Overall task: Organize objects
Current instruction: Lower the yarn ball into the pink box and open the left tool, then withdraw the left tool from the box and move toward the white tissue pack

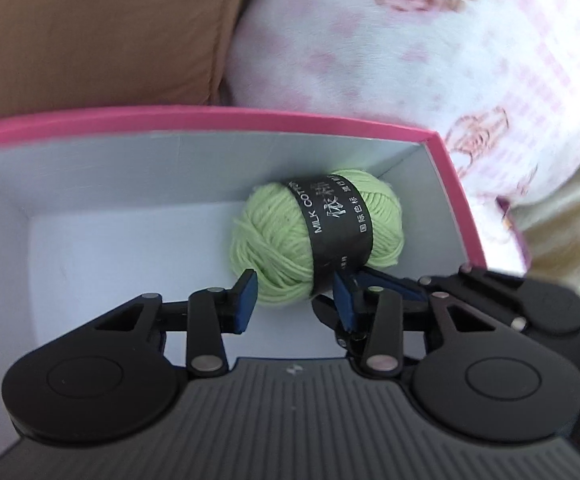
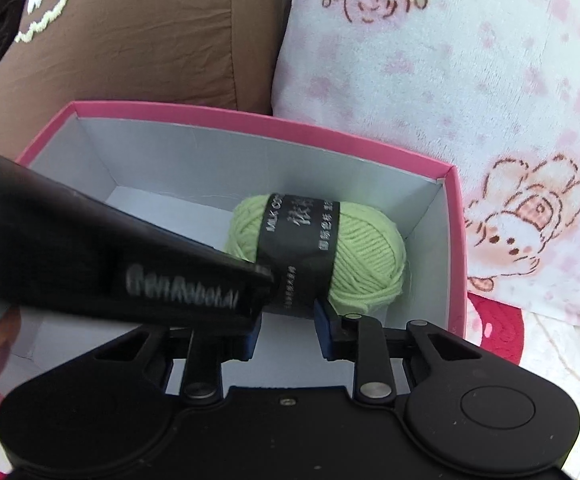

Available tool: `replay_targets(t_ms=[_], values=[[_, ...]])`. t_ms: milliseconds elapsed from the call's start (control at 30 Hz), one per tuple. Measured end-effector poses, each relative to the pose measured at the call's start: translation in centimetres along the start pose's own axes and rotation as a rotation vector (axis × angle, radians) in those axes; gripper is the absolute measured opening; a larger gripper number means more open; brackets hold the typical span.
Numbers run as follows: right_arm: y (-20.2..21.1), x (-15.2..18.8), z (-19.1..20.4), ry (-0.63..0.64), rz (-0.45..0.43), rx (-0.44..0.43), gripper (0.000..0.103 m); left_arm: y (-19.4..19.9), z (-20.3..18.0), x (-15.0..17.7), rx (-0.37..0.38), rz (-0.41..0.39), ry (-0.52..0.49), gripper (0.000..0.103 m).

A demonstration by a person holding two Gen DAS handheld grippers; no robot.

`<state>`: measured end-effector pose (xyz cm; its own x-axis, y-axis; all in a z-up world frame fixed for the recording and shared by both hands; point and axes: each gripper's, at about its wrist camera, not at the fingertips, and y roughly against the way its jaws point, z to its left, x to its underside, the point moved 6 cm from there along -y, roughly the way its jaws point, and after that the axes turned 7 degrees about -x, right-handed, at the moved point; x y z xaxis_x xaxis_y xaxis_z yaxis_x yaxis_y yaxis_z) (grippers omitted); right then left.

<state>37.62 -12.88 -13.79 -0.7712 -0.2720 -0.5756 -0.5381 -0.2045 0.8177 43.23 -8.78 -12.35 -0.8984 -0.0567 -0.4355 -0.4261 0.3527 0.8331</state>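
Both my left hand-held gripper (image 1: 291,300) and right hand-held gripper (image 2: 286,326) hung open and empty by the soft, light green yarn ball (image 1: 315,236) in the pink box (image 1: 210,118), which I judged best pinched across its banded middle.

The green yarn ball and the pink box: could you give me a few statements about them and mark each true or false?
1. The green yarn ball lies inside the pink box. True.
2. The yarn wears a white paper band. False: the band is black with white lettering.
3. The left gripper has its fingers open, not clamped on the yarn. True.
4. The box is full of yarn balls. False: only one shows.
5. The right gripper is open. True.
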Motion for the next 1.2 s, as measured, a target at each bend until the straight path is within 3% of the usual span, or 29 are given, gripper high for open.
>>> replay_targets(t_ms=[100, 500, 667, 933, 1100, 1200], values=[[0.0, 0.1, -0.3, 0.004, -0.011, 0.019, 0.032, -0.7, -0.3, -0.2, 0.019, 0.001, 0.019, 0.033], [4.5, 1.4, -0.7, -0.084, -0.077, -0.073, 0.038, 1.7, -1.9, 1.5, -0.022, -0.047, -0.151, 0.03], [6.2, 1.3, -1.3, -0.103, -0.091, -0.089, 0.039, 3.5, -0.7, 2.7, -0.007, -0.028, -0.122, 0.03], [10.7, 2.7, -0.8, -0.098, -0.104, -0.076, 0.048, 9.3, -1.0, 4.4, -0.031, -0.067, -0.143, 0.033], [13.0, 3.2, -0.2, -0.123, -0.117, -0.092, 0.05, 13.9, -2.0, 6.0, -0.07, -0.101, -0.214, 0.035], [14.6, 3.8, 0.5, -0.121, -0.123, -0.095, 0.051, 16.4, -2.4, 7.1, -0.066, -0.106, -0.232, 0.044]])
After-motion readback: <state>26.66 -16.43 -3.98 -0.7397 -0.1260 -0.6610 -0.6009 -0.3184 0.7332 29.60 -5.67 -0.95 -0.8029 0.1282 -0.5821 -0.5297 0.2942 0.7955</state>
